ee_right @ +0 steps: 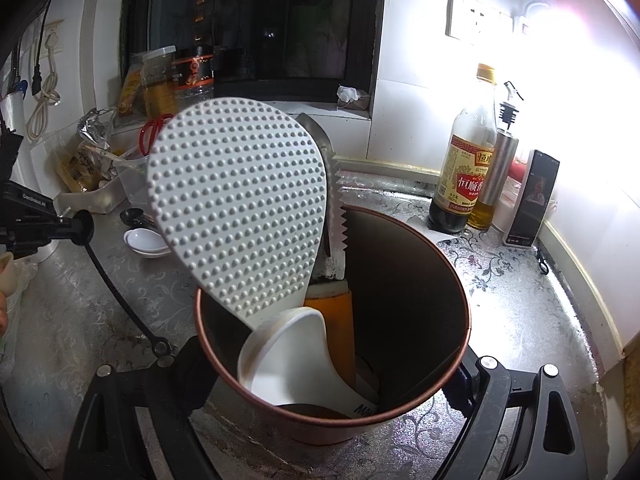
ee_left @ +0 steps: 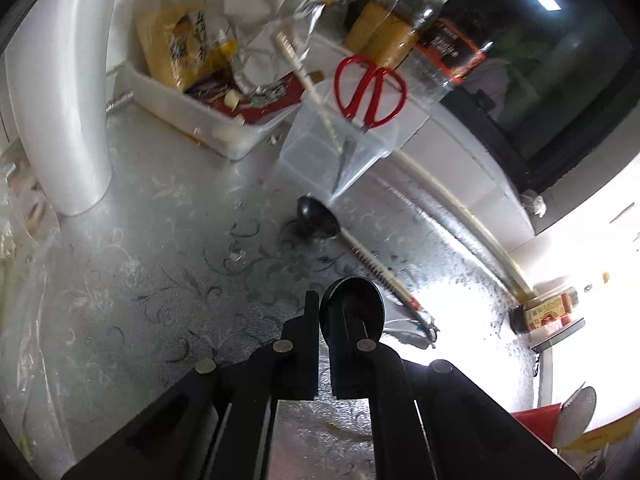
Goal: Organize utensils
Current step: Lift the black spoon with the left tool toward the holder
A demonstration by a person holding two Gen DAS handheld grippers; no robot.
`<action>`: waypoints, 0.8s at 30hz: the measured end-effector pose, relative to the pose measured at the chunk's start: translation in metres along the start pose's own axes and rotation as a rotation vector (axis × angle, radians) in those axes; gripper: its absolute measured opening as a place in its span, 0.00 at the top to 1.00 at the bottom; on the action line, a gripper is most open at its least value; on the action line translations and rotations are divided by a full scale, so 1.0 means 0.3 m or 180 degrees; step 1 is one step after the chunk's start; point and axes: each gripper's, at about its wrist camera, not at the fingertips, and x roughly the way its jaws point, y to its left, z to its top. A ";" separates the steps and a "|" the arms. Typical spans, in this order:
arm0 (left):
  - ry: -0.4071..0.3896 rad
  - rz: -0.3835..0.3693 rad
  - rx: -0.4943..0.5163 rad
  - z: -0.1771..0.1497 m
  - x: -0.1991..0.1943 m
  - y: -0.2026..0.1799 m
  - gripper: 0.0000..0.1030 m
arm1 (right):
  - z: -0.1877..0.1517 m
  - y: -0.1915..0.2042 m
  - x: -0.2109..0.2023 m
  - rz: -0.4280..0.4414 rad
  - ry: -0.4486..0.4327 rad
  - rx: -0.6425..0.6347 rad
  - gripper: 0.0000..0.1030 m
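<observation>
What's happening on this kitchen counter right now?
A person is sorting utensils with two hand-held grippers. The left hand-held gripper is shut on a black ladle. The right hand-held gripper clamps a copper-rimmed utensil cup already holding a white rice paddle. Another black ladle lies on the counter.

"恒顺" on vinegar bottle (ee_right: 464, 176) label

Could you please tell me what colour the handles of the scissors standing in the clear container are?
Red. The scissors show best in the left wrist view.
</observation>
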 end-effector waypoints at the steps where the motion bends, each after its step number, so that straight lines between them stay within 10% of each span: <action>1: -0.0034 -0.0019 0.0025 0.002 -0.016 -0.009 0.97 | -0.003 0.000 0.003 0.0010 0.0017 0.0005 0.11; 24: -0.0485 -0.0412 0.0241 0.015 -0.228 -0.132 0.97 | -0.072 -0.005 0.009 0.0099 0.0057 -0.0170 0.10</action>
